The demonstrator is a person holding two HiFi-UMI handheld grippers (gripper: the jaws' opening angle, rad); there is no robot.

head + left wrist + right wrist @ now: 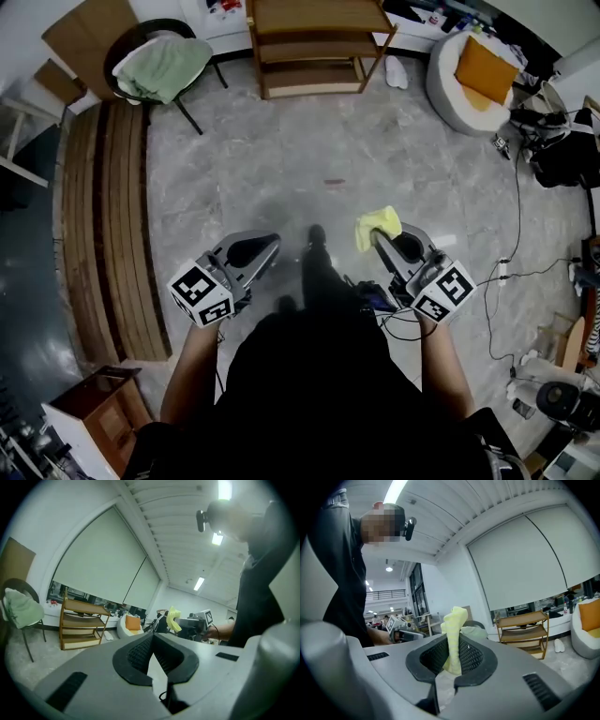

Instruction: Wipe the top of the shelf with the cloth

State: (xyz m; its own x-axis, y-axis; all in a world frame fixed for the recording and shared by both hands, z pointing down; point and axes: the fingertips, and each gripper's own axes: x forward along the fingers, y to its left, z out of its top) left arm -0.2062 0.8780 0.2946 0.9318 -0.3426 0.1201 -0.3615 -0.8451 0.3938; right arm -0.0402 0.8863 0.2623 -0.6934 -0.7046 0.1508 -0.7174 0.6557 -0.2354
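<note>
Cloth (453, 634), yellow and bunched, is clamped between the pads of the right gripper (451, 660). The jaws are closed on its lower part and the rest stands up past the tips. In the head view it is seen as a small yellow wad just right of centre. The left gripper (153, 644) is seen with its tips brought together and nothing held; only a narrow wedge of floor shows between the pads.

The pick-up can be judged done and the wiping not begun, since the cloth is nowhere near the surface to be cleaned. The walk to that surface, the lowering of the cloth onto the top board and the strokes themselves are all left.

Both grippers are held low in front of the body at about the same height, jaws pointed towards the upper frame and marker cubes nearest the person. The forearms are bent forward from the torso at the lower centre.

Beyond them, the wooden shelf (314, 42) stands at the top centre of the head view, well apart across the marble floor (309, 150).
</note>
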